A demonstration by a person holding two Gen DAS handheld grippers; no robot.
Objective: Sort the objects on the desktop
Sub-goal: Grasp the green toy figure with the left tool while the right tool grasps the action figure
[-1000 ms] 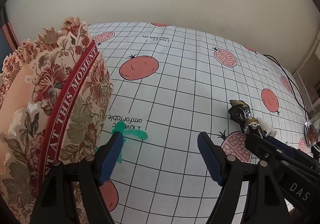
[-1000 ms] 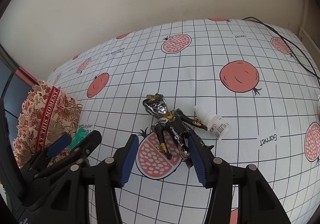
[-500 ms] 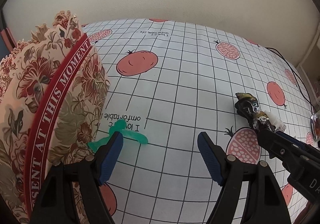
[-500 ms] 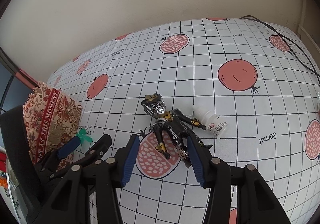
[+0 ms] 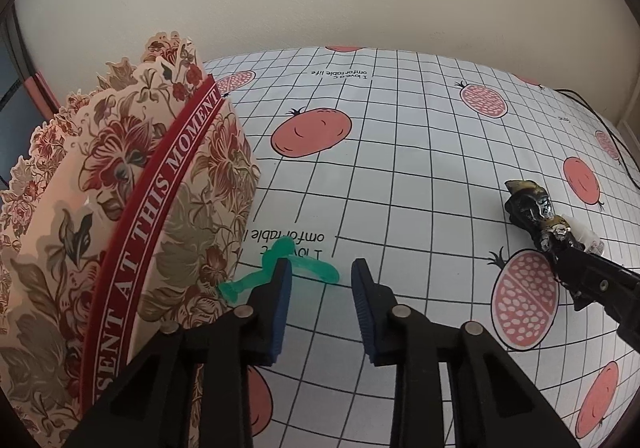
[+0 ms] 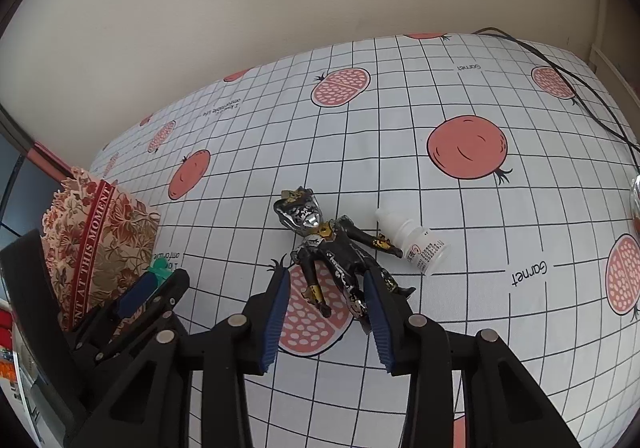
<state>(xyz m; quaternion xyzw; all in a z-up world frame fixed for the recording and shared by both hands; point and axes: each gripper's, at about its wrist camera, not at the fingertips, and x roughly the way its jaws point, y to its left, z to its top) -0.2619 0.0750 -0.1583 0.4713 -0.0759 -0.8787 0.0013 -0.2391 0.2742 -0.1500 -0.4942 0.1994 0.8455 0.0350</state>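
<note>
Pomegranate cloth (image 5: 420, 167), and both tongs have just closed in. Left tongs (image 5: 320, 268) are pinched tight with the green toy (image 5: 324, 272) right at the tips, can't tell if it's actually gripped. Right tongs (image 6: 326, 280) clamp the figure (image 6: 336, 252) by its legs. Looks like both pickups are starting.

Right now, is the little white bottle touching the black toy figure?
Touching. The right wrist view shows the black toy figure's outstretched arm resting against the side of the little white bottle, with no tablecloth showing between them.
</note>
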